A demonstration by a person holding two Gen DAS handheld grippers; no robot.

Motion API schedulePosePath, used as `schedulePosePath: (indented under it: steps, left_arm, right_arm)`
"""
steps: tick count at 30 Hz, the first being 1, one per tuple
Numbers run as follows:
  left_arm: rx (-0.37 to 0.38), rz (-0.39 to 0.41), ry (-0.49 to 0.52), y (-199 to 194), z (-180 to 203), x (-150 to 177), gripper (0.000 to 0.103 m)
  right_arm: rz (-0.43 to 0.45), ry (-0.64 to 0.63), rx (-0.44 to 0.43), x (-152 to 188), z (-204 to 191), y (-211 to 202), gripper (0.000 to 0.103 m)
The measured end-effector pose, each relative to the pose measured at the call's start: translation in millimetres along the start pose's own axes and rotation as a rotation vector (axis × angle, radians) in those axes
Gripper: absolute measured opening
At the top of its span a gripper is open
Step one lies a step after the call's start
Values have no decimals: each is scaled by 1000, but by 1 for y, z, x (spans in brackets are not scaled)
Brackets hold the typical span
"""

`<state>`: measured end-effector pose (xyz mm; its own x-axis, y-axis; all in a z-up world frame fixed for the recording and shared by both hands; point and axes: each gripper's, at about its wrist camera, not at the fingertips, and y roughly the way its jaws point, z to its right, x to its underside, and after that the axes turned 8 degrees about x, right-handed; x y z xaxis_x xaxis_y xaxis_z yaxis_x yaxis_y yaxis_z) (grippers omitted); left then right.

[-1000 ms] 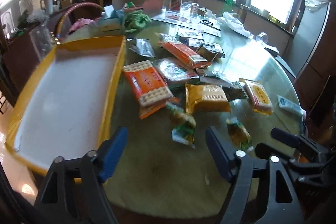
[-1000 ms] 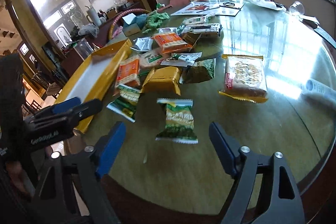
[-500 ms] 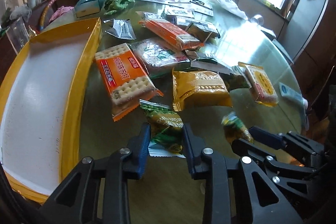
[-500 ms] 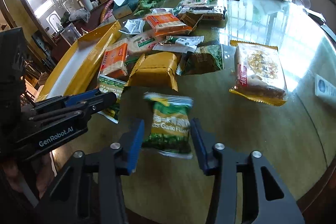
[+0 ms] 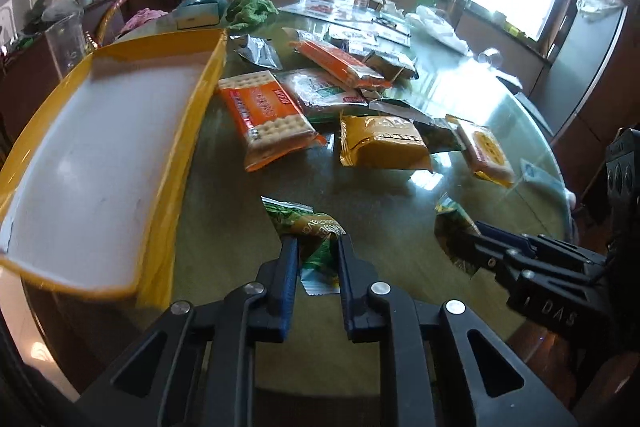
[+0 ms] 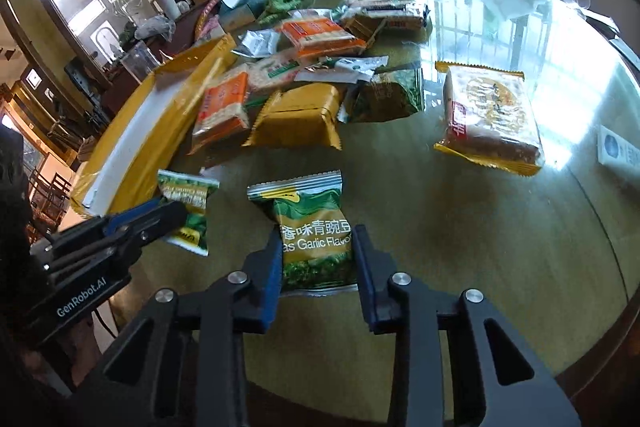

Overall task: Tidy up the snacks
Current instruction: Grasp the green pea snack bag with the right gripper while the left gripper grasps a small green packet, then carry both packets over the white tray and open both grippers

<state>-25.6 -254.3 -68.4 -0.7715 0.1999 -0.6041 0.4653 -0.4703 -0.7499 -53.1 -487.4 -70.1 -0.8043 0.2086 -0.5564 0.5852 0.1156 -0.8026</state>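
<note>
The left gripper and right gripper are each pinching 1 green pea packet; the yellow tray is lying left of both, nearer the left gripper.

We cannot read the crumpled print on the green pea packet; the yellow tray's near corner is cut off.
</note>
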Motion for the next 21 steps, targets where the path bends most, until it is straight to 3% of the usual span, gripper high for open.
schedulePosePath:
  steps: [7, 9, 11, 14, 17, 21]
  left_arm:
    - [56, 52, 25, -33, 12, 11, 17]
    - [48, 31, 35, -28, 16, 17, 17]
    - [93, 13, 15, -28, 16, 25, 17]
    - [61, -4, 42, -27, 20, 36, 17]
    - [99, -2, 12, -35, 16, 44, 17]
    - [67, 2, 37, -37, 23, 53, 17]
  right_arm:
    - [60, 2, 9, 10, -5, -28, 34]
    - [48, 9, 18, 14, -4, -28, 34]
    - [46, 14, 7, 21, -5, -31, 34]
    - [73, -8, 20, 31, -11, -41, 34]
    - [53, 2, -1, 38, -11, -41, 34]
    - [59, -16, -1, 42, -17, -42, 34]
